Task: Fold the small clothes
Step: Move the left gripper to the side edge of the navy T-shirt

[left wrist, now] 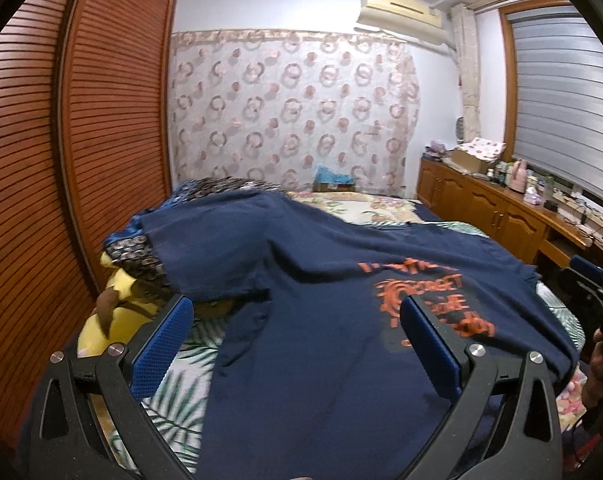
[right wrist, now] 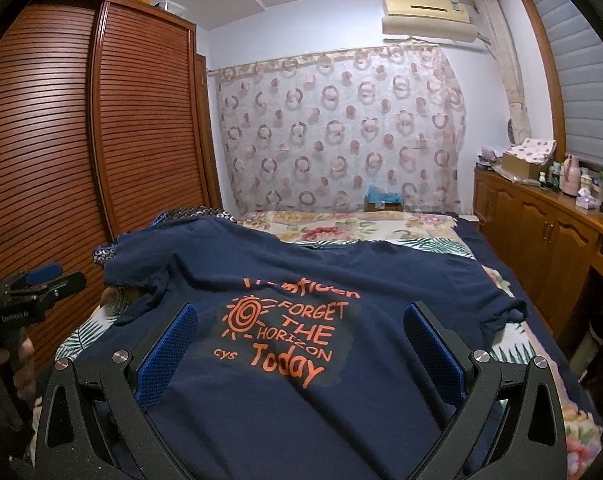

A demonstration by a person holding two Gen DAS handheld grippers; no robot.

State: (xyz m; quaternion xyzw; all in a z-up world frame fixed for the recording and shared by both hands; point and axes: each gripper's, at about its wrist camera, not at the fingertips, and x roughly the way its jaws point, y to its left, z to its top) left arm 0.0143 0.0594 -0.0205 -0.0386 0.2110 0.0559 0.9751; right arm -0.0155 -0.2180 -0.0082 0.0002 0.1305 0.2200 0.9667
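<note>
- Navy T-shirt (right wrist: pixel 301 380) lay print-up, spread across the bed (right wrist: pixel 541 352), its left sleeve (left wrist: pixel 205 256) draped over a heap of clothes (left wrist: pixel 137 256).
- Both the left gripper (left wrist: pixel 297 344) and right gripper (right wrist: pixel 301 344) hovered with jaws wide apart, holding nothing.
- Risk: a hem grab could catch the bedsheet, or that sleeve could snag and skew the fold.

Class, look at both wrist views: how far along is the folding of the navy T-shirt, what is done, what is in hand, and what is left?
Done: the navy T-shirt lies spread print-up on the bed. In hand: nothing; the left gripper and right gripper hang open above it, gripping no cloth. Left: every fold. Both sleeves lie out to the sides, the left sleeve draped over a bump, and the body shows no fold.
</note>
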